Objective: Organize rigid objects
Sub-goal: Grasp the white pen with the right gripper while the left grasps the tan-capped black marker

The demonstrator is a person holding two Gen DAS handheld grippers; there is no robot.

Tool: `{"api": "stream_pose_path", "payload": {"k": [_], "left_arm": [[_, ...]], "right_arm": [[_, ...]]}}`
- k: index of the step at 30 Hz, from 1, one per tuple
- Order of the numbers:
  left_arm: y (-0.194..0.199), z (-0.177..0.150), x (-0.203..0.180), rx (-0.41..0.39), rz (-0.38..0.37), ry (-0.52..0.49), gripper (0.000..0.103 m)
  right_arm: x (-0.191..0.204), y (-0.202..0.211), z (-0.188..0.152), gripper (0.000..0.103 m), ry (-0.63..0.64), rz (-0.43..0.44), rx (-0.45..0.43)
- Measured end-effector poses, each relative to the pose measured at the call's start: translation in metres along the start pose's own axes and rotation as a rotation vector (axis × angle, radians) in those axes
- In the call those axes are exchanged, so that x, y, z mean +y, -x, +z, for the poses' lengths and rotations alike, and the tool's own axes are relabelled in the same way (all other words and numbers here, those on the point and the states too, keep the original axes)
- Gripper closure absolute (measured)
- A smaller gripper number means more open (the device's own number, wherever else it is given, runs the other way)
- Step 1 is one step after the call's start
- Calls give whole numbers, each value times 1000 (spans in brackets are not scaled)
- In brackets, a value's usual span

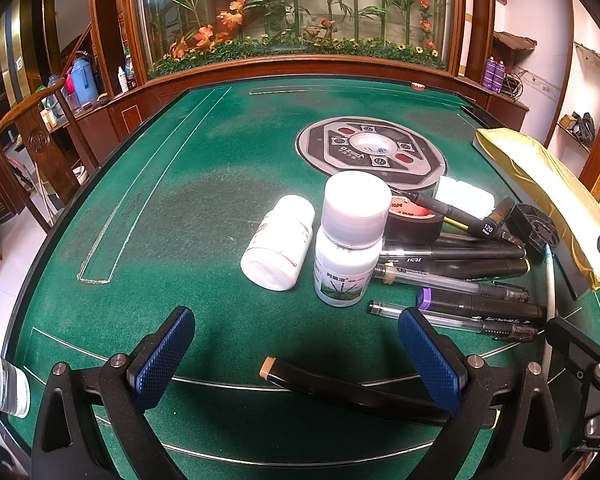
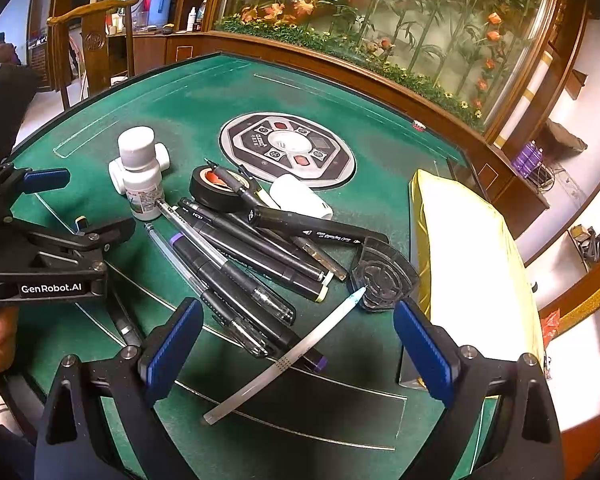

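On the green felt table (image 1: pixel 220 200) a white pill bottle stands upright (image 1: pixel 348 240), also in the right wrist view (image 2: pixel 142 178), with a second white bottle lying beside it (image 1: pixel 278 242). A black tape roll (image 1: pixel 414 222) and a pile of black markers and clear pens (image 2: pixel 252 256) lie to its right. A white pen (image 2: pixel 292 356) lies between my right gripper's fingers. A black marker (image 1: pixel 340 390) lies between my left gripper's fingers. My left gripper (image 1: pixel 296 354) is open and empty. My right gripper (image 2: pixel 298 346) is open and empty.
A gold-wrapped box (image 2: pixel 472 256) lies at the table's right side. A round control panel (image 1: pixel 370 152) is set in the table's middle. A white cylinder (image 2: pixel 300 196) and a black plastic piece (image 2: pixel 382 276) lie near the pens. A wooden cabinet with flowers stands behind.
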State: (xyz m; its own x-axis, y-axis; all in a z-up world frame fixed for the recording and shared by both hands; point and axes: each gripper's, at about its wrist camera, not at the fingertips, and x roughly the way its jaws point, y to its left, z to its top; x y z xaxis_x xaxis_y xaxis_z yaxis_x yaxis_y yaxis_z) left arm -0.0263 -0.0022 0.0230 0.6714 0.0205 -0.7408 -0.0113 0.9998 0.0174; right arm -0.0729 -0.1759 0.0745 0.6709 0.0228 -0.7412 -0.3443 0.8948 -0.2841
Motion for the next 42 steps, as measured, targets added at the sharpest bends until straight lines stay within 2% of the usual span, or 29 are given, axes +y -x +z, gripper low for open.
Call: {"api": "stream_pose_path", "payload": {"k": [8,10,12,14,16,21,25,27,28,30,34,36,38,39,40,41,42], "left_arm": [[0,0,0,0,0,0,1],[0,0,1,-1,0,1,1],[0,0,3,-2,-4,9,1],[0,1,5,0,-8,17,1],[-1,2,10,23,-25,40,1],[-4,-1,30,144,-148,145,3],[-5,-12,37,215,-181,198,21],[0,-16,35,222,-165,198,23],[2,-18,34,230,-173,201,28],[8,-20,26,243,-194,188,29],[15,-23,7,244,-139,142,29],[14,-25,1,249,-110,131,28],[16,-25,-4,237,-79,125,28],[16,-24,-7,225,-63,114,28],[16,-23,-9,210,-42,102,30],[17,-22,-9,196,-24,92,48],[16,-20,-10,192,5,75,59]], "right_arm": [[1,-1,-2,8,-12,11,6],[-1,-2,-2,21,-34,22,9],[-9,-7,-4,44,-73,60,36],[-23,-16,-7,52,-157,149,82],[-37,-24,-12,52,-238,228,126],[-54,-24,-18,52,-305,250,146],[-55,-34,-23,52,-346,307,187],[-51,-40,-21,52,-343,311,201],[-48,-42,-20,52,-338,307,206],[-45,-46,-20,52,-327,306,214],[-43,-52,-22,53,-304,293,219],[-47,-51,-23,66,-295,289,208],[-51,-48,-26,72,-296,304,201],[-53,-47,-28,78,-296,313,196],[-56,-44,-30,81,-289,309,189],[-58,-42,-31,86,-285,303,184],[-60,-41,-33,92,-281,296,181]]}}
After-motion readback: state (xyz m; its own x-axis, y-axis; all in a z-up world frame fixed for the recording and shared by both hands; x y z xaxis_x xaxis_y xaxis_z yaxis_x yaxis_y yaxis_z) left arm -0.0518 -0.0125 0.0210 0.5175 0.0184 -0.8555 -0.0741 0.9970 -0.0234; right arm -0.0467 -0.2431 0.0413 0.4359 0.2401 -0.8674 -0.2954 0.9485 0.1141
